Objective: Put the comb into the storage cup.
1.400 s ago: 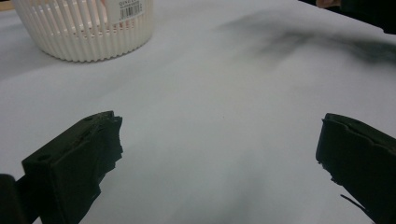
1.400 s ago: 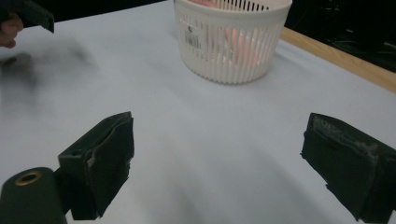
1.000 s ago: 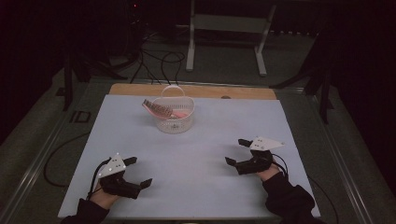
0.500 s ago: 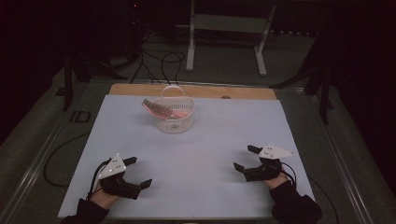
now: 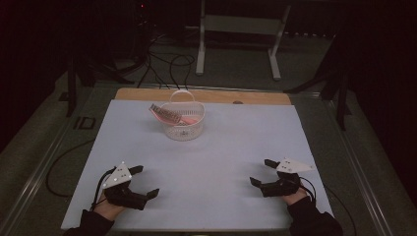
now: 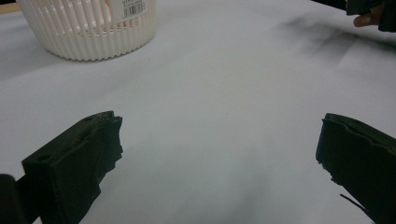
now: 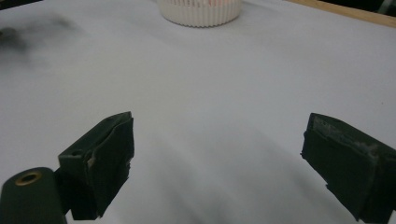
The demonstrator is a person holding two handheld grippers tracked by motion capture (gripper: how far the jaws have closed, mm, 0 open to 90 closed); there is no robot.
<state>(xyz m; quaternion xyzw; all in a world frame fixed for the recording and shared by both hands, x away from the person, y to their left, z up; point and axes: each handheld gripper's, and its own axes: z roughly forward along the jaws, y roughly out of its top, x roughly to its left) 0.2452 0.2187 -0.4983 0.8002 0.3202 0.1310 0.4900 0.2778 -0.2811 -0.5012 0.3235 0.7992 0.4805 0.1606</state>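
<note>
A white slatted basket (image 5: 183, 124) stands at the back middle of the white table (image 5: 221, 147), with a pink comb-like item (image 5: 164, 114) sticking out over its left rim. The same basket (image 6: 88, 28) is at the top left of the left gripper view, and its base (image 7: 200, 11) is at the top of the right gripper view. My left gripper (image 5: 146, 181) rests open near the front left edge. My right gripper (image 5: 261, 171) rests open near the front right edge. Nothing lies between either pair of jaws.
A wooden strip (image 5: 246, 96) runs along the table's far edge. Behind it, a metal stand (image 5: 236, 29) and cables (image 5: 162, 64) lie on the dark floor. The other hand (image 6: 369, 14) shows at the top right of the left gripper view.
My right gripper has drawn back toward the front right edge of the table, still open. The left gripper and the basket have stayed put.
</note>
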